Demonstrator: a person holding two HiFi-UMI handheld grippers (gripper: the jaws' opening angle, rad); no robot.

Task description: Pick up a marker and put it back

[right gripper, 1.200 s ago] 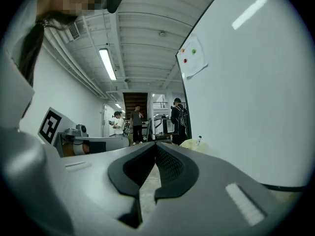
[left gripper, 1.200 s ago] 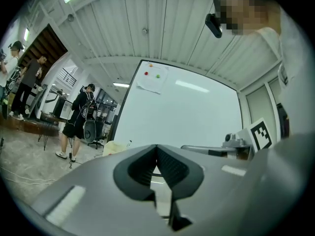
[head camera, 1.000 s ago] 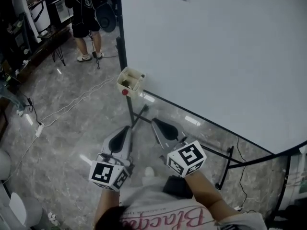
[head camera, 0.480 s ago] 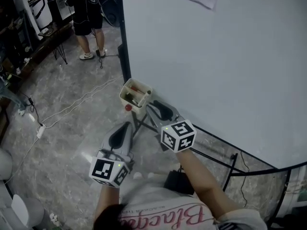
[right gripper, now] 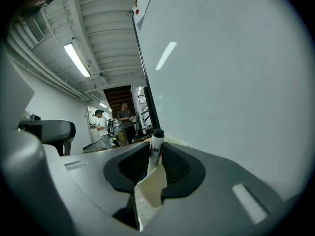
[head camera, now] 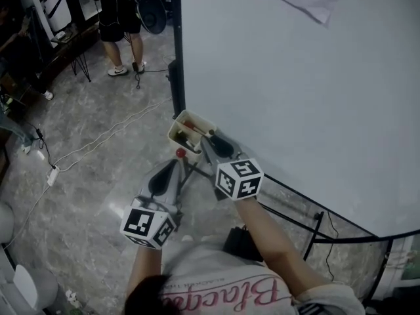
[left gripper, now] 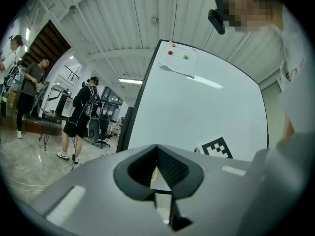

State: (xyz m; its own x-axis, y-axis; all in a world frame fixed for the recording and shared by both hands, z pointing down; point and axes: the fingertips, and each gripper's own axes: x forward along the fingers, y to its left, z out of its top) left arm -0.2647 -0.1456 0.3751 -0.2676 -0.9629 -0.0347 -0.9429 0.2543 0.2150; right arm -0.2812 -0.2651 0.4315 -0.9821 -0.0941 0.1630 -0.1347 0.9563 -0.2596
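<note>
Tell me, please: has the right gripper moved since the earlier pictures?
Yes. The right gripper has moved up the head view to the cream tray at the whiteboard's corner; its jaws have just been closing on a marker.

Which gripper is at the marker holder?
The right gripper: its jaws have just been closing on a black-capped marker in the holder. The left gripper hangs short of it, empty.
</note>
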